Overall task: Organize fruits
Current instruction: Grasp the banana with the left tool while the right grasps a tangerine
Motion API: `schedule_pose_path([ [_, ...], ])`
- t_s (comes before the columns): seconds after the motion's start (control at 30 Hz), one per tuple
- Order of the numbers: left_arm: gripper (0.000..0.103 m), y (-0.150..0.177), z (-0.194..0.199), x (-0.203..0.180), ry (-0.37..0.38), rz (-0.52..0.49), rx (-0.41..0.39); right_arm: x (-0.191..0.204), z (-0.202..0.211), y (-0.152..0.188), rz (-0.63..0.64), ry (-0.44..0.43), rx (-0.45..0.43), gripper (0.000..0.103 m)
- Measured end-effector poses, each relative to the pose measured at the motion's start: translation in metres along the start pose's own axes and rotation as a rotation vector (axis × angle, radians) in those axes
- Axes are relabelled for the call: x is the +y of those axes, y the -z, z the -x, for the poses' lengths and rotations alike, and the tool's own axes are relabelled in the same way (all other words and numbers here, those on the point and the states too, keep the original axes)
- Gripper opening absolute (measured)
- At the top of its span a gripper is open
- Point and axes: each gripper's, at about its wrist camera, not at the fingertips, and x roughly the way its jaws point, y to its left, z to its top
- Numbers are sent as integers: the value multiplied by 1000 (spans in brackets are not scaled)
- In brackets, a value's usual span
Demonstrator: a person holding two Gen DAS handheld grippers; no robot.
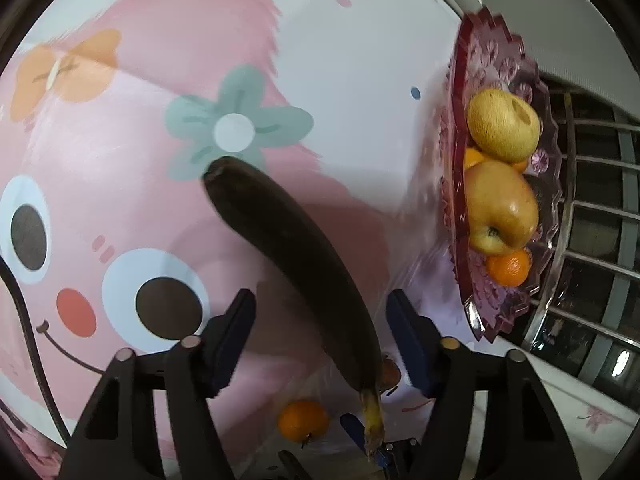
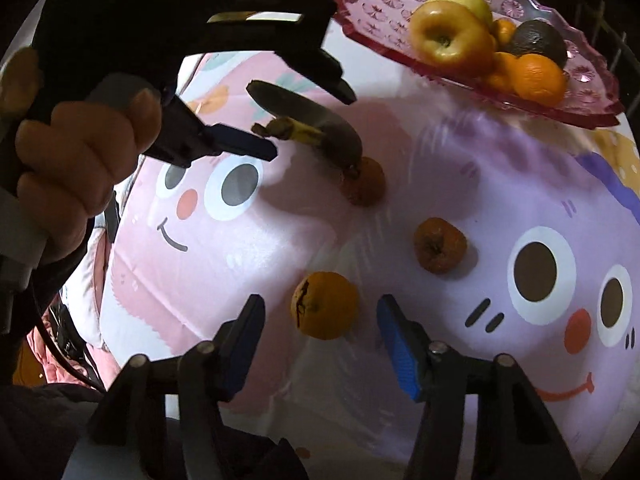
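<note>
Fruits on the cloth: one blackened banana (image 1: 296, 264) between my left gripper's (image 1: 320, 320) wide-open fingers, three oranges ahead of my right gripper (image 2: 320, 332), nearest (image 2: 324, 306) between its wide fingers. I count roughly six more in one pink dish (image 2: 592, 80).

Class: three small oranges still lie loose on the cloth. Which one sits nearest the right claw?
The orange with the dark split in its peel, lying just ahead of the open right claw. The other two lie farther off, toward the pink dish.

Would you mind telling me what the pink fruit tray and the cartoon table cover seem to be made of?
The pink fruit tray looks like translucent pressed glass or moulded plastic: see-through, with stamped flower patterns and a scalloped edge. I cannot tell which. The table cover looks like glossy printed vinyl or oilcloth: it shows soft glare and shallow creases.
</note>
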Motion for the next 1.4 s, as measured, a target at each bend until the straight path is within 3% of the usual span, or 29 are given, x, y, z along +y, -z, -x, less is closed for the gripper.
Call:
schedule_pose_path([
  [0.23,48,-5,-14,-20,-64,-67,11,-2,-11,-5,18,2,18,42],
  [0.57,44,-5,-24,-37,-103,-88,7,-1,-21,-2,-6,-37,32,39],
  [1.03,36,-1,-10,-3,-56,-64,14,-4,-20,-1,-24,-18,45,38],
  [1.4,29,15,27,11,0,-112,-34,-16,-5,13,-131,16,11,38],
])
